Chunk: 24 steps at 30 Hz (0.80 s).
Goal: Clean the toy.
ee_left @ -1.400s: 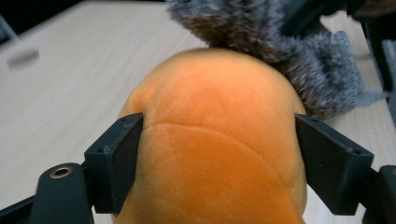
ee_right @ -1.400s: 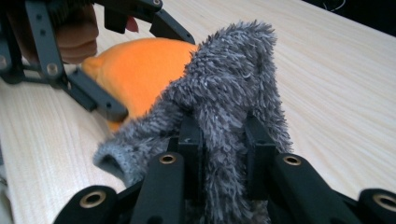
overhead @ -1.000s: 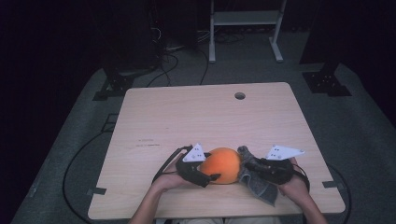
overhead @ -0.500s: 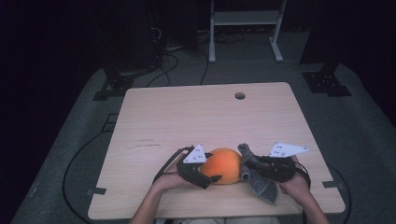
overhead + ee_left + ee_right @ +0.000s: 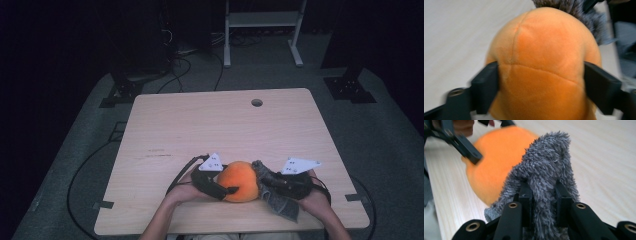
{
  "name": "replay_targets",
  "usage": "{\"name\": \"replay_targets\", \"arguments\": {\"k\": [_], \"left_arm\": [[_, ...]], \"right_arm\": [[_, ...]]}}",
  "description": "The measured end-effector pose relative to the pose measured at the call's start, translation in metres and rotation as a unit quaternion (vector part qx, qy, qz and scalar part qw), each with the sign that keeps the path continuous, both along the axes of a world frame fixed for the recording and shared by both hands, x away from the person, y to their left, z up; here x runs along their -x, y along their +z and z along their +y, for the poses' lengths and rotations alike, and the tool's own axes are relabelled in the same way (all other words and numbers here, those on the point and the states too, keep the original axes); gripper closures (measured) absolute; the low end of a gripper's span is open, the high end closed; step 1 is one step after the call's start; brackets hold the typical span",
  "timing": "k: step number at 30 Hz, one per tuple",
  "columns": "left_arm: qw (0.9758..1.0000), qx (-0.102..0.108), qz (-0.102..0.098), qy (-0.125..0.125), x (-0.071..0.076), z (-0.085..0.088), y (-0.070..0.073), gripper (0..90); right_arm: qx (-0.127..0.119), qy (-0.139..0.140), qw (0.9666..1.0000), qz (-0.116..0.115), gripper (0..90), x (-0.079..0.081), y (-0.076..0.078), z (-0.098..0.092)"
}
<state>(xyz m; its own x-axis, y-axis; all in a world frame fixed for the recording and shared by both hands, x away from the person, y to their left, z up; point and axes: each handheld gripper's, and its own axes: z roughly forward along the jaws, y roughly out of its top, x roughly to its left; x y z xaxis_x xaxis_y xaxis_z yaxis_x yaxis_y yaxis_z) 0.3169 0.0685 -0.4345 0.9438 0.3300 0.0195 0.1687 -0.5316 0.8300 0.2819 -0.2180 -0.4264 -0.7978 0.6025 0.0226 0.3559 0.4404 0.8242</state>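
An orange plush ball (image 5: 240,181) rests on the wooden table (image 5: 225,125) near its front edge. My left gripper (image 5: 229,184) reaches it from the left. In the left gripper view the ball (image 5: 544,50) sits between the two black jaws of that gripper (image 5: 540,85), whose pads press into its sides. Those jaws have just been closing on it. My right gripper (image 5: 267,180) lies right of the ball, shut on a grey fuzzy cloth (image 5: 282,205). The cloth (image 5: 546,160) stands bunched up between the right gripper's (image 5: 543,192) jaws and touches the ball (image 5: 496,157).
A round cable hole (image 5: 257,102) sits near the table's far edge. Black cables (image 5: 75,175) run across the grey floor on the left. A white metal stand (image 5: 262,20) is behind the table. Both forearms come in over the front edge.
Both hands stay almost where they were. The hanging end of the grey cloth has shifted slightly beside the ball.
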Motion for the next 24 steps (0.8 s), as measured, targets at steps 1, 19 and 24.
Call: {"name": "replay_targets", "arguments": {"k": [1,19,24], "left_arm": [[0.9996,0.002,-0.028,0.008,0.003,-0.002,0.002,26.9],[0.9986,-0.002,-0.051,0.014,-0.001,0.000,-0.010,19.9],[0.9970,-0.022,-0.074,-0.002,0.005,-0.007,-0.007,21.3]], "right_arm": [[-0.003,-0.005,1.0000,-0.007,71.9,0.001,0.004,0.001],[0.012,-0.067,0.9977,0.007,72.0,-0.016,-0.012,-0.009],[-0.024,-0.034,0.9987,-0.030,71.6,-0.008,0.010,0.006]]}}
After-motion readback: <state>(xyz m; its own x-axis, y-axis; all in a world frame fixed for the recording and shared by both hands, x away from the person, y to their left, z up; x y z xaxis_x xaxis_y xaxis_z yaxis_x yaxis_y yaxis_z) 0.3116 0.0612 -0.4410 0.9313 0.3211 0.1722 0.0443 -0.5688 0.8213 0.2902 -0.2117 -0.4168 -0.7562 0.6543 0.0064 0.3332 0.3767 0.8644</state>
